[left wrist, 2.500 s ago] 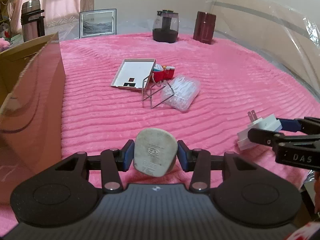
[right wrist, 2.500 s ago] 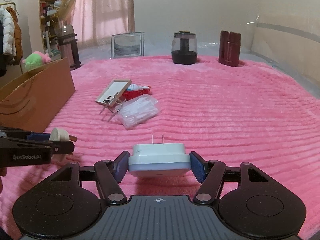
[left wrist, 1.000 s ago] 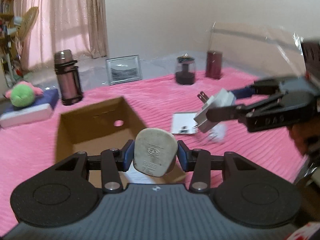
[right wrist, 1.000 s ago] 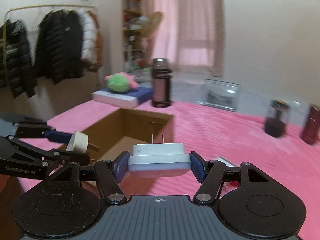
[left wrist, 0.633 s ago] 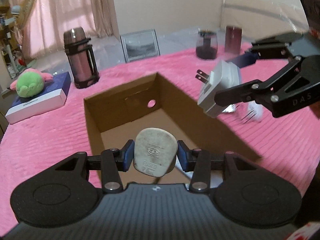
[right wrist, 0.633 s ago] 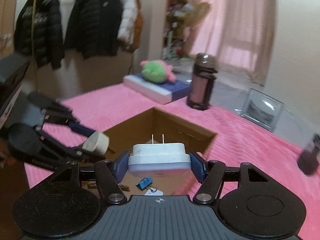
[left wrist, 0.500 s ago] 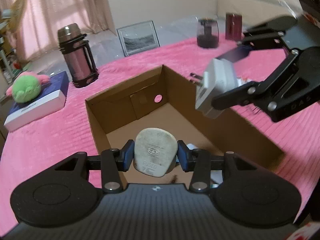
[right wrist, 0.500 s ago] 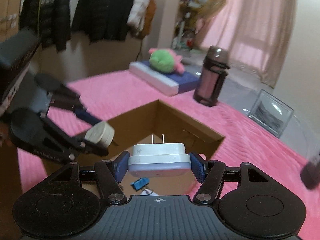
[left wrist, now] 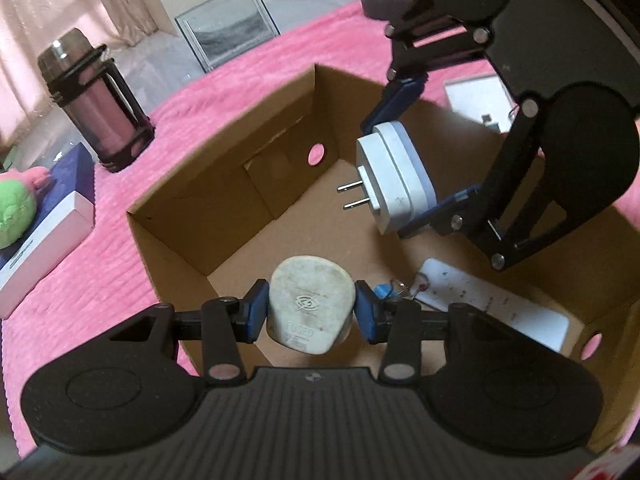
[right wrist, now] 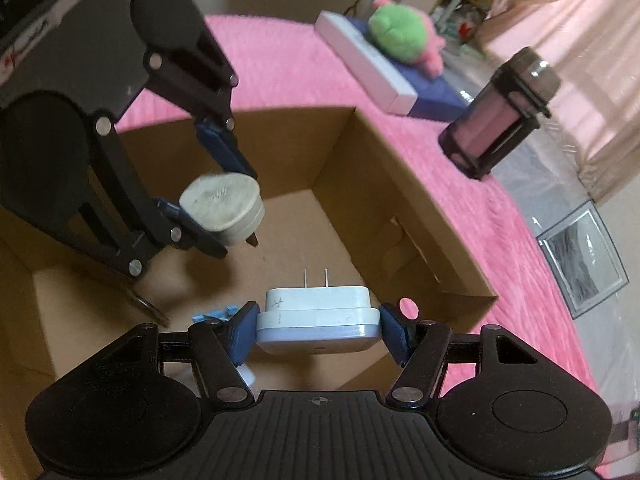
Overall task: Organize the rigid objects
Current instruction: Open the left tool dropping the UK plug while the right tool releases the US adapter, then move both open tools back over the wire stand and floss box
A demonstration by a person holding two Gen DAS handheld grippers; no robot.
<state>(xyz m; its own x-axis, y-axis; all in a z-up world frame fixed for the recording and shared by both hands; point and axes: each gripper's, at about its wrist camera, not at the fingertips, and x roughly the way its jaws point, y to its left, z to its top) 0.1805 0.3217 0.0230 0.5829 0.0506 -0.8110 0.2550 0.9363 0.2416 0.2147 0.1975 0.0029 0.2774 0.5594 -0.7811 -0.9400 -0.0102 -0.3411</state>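
Both grippers hold plugs above the open brown cardboard box (left wrist: 224, 216) on the pink ribbed blanket (left wrist: 100, 280).

The left gripper (left wrist: 311, 312) is clenched on a worn off-white fused plug (left wrist: 311, 308), its blue pads pressing either side, hanging over the box's near corner. The right gripper (right wrist: 318, 330) grasps a white two-pin wall adapter (right wrist: 318, 320) with its pins pointing away from the camera, over the box interior. On the box floor lie a flat white rectangular card (left wrist: 496, 304), a small blue binder clip (left wrist: 384, 290) and a metal ring (right wrist: 146, 306). Beside the box stand a dark-framed pink flask (left wrist: 100, 100), a grey-framed picture (left wrist: 228, 26), and a green plush toy (right wrist: 400, 34) on a navy and white flat box (right wrist: 384, 68).
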